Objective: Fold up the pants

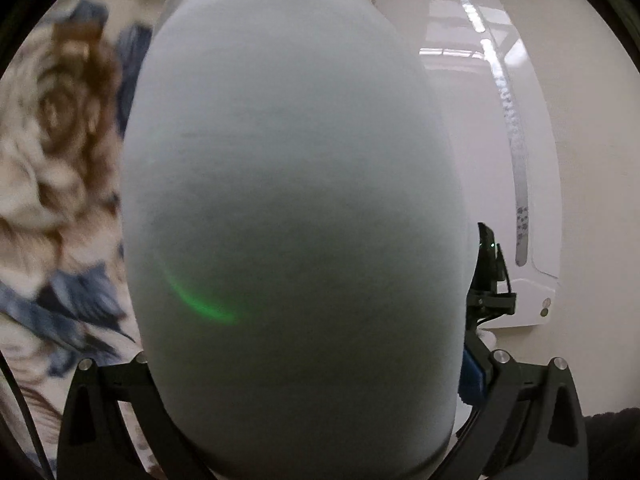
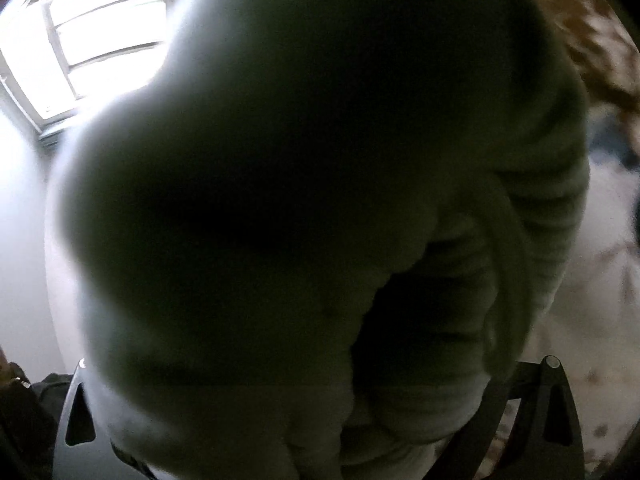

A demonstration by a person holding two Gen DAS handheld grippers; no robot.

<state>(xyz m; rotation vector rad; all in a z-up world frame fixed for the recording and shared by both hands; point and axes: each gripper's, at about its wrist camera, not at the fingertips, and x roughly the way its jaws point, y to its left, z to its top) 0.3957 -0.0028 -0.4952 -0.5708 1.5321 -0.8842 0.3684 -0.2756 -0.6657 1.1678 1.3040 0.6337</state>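
Observation:
Pale grey-green pants (image 1: 296, 200) fill the middle of the left wrist view, bulging right up against the lens. They rise from between the black finger bases of my left gripper (image 1: 316, 380) and hide its fingertips. The cloth hangs clear of the bed, so the jaws are closed on it. In the right wrist view the same pants (image 2: 280, 200) look dark against the light, with the ribbed waistband (image 2: 540, 220) bunched on the right. My right gripper (image 2: 316, 392) is buried in that cloth in the same way. Its black body (image 1: 490, 280) shows beside the fabric in the left wrist view.
A floral bedspread in brown and blue (image 1: 52, 160) lies to the left, and shows again at the right (image 2: 592, 320). A glossy white panel with a silver strip (image 1: 520, 160) stands at the right. A bright window (image 2: 92, 36) is at upper left. A dark sleeve (image 1: 612, 440) sits at the lower right corner.

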